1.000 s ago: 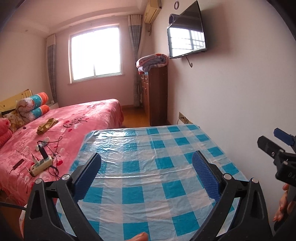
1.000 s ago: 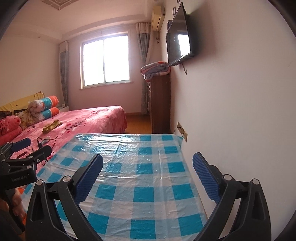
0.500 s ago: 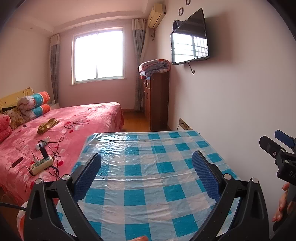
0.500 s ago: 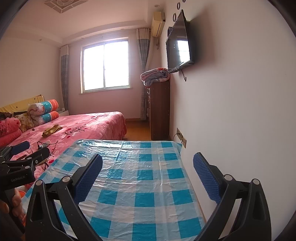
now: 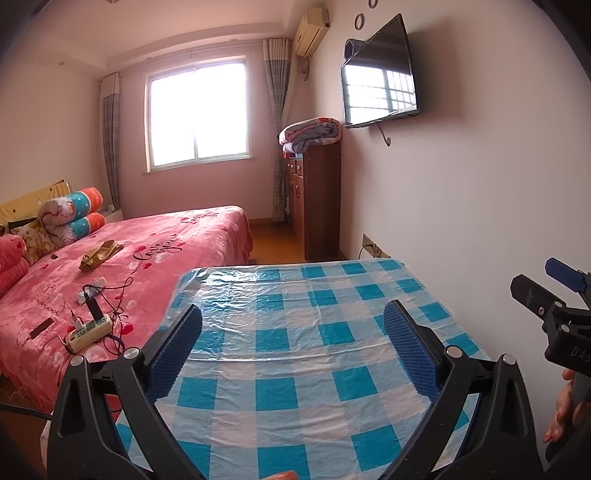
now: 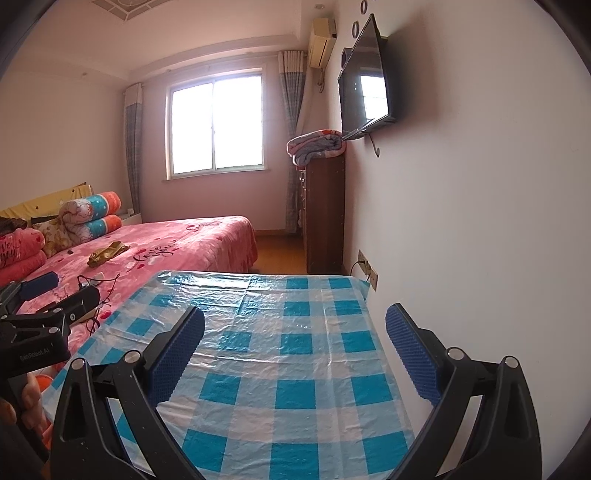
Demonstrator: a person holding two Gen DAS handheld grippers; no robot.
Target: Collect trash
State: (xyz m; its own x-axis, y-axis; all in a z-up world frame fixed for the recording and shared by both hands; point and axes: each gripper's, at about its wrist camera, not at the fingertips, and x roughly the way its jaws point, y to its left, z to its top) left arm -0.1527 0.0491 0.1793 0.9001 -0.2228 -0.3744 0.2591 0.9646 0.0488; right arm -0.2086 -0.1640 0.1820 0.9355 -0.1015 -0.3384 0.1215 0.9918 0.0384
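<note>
Two grippers up over one counter (image 5: 280,288) with a blue-and-white checked cover. Left gripper (image 5: 291,308): fingers spread wide, gripping nothing. Right gripper (image 6: 295,310): fingers likewise wide, gripping nothing. Trash: cannot be picked out in either view.

Beyond the counter, one pink bed (image 5: 192,236) with two rolled quilts (image 5: 72,214), one gold cloth (image 5: 99,254) and one power strip (image 5: 88,332) with cables. Along the wall, one television (image 5: 380,77), one brown cabinet (image 5: 321,199) topped by one folded blanket (image 5: 310,134), one wall socket (image 5: 373,245); at the far end, one window (image 5: 197,110) and one air conditioner (image 5: 310,26).

Only in the left wrist view: the power strip in full, plus the right gripper at the right edge with the right hand (image 5: 561,417) below it. Only in the right wrist view: a patterned ceiling panel (image 6: 122,5), and the left hand (image 6: 29,402) under the left gripper at the left edge.

Against one second ago: tilted slightly upward in both views, with the television lower in frame and more ceiling showing; same finger spread on both grippers.
</note>
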